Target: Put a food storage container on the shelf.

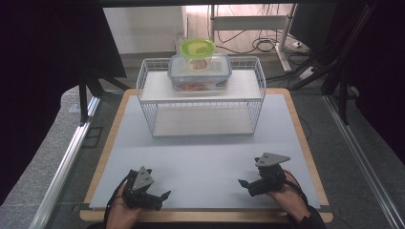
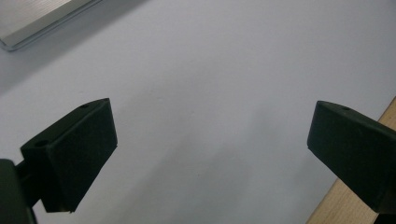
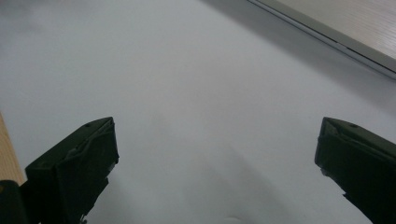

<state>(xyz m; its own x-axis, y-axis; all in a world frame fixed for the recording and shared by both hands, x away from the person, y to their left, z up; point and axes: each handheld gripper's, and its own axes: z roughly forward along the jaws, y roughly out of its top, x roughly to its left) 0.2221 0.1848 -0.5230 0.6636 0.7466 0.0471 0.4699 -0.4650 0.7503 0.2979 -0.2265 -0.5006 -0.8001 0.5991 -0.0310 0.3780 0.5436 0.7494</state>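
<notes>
Grippers rest at my near edge of the table [image 1: 200, 157], both parked on the grey mat: the left gripper [image 1: 160, 196] sits by the near left corner, the right gripper [image 1: 244, 183] by the near right. Each has its jaws spread wide, and neither holds anything; in the left gripper view and the right gripper view I see only bare mat between the black pads. Far across the table stands a white wire rack [image 1: 200, 95] with two shelves. On its upper shelf sits a clear food box [image 1: 199, 74] with a blue-rimmed snap lid, something orange inside, and on top of that lid rests a smaller green-lidded tub [image 1: 197, 47]. These are well apart from both grippers.

I judge the tub to be light, rigid plastic, smooth and rather slippery, and free to slide on the box lid beneath it. I would take it across its sides just under the lid rim, where the lip gives the pads something to catch, and squeeze gently so the thin wall does not buckle. The box looks heavier, being filled; its lid clips seem the weak place, so I would grip the body across its short sides, one gripper each
</notes>
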